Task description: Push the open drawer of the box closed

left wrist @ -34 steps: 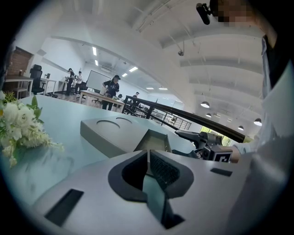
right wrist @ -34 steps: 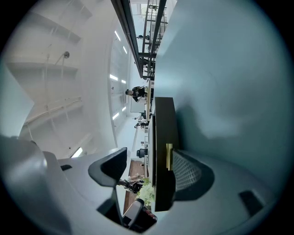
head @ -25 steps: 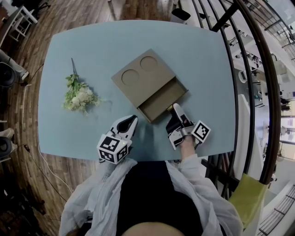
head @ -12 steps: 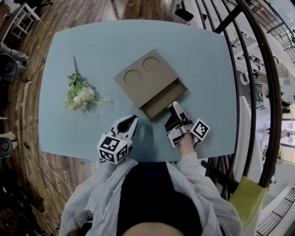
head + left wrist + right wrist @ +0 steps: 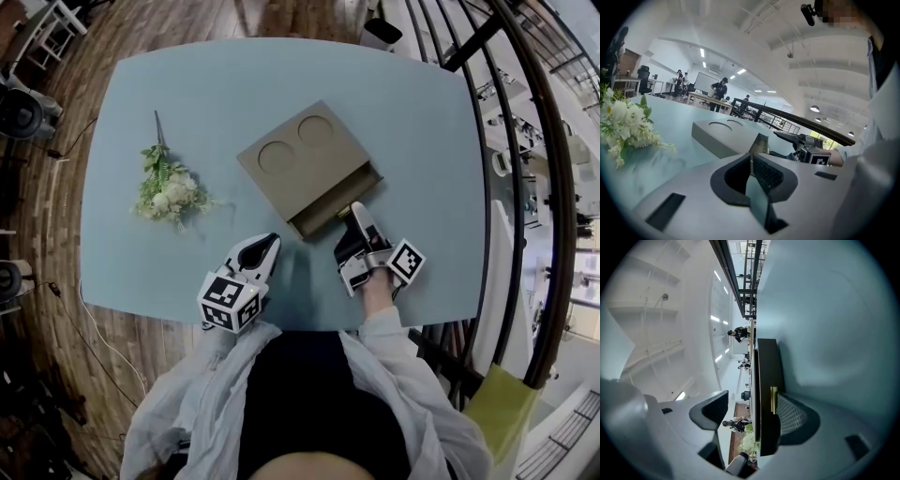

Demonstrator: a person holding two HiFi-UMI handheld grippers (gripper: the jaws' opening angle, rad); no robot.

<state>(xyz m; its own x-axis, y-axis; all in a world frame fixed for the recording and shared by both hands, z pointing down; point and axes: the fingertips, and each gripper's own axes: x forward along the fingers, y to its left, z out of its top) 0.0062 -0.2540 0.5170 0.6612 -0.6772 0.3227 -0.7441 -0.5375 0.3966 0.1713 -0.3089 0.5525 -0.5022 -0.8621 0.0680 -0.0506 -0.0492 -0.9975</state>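
Observation:
A flat tan box (image 5: 300, 155) with two round recesses in its lid lies mid-table. Its drawer (image 5: 330, 211) sticks out a little toward me. My right gripper (image 5: 354, 217) is open and straddles the drawer's front panel (image 5: 766, 380). One pad (image 5: 797, 416) rests against the face with the small gold handle (image 5: 774, 399); the other stays clear of the panel. My left gripper (image 5: 267, 248) is shut on nothing and rests low near the table's near edge, left of the drawer. From the left gripper view I see the box (image 5: 722, 136) ahead.
A bunch of white flowers (image 5: 164, 192) lies on the left of the light blue table (image 5: 412, 122). Dark railings (image 5: 511, 187) run along the right side, close to the table edge. Wooden floor and chairs surround the table at the left.
The drawer has slid further into the box, and my right gripper has moved forward with it. The left gripper has stayed put.

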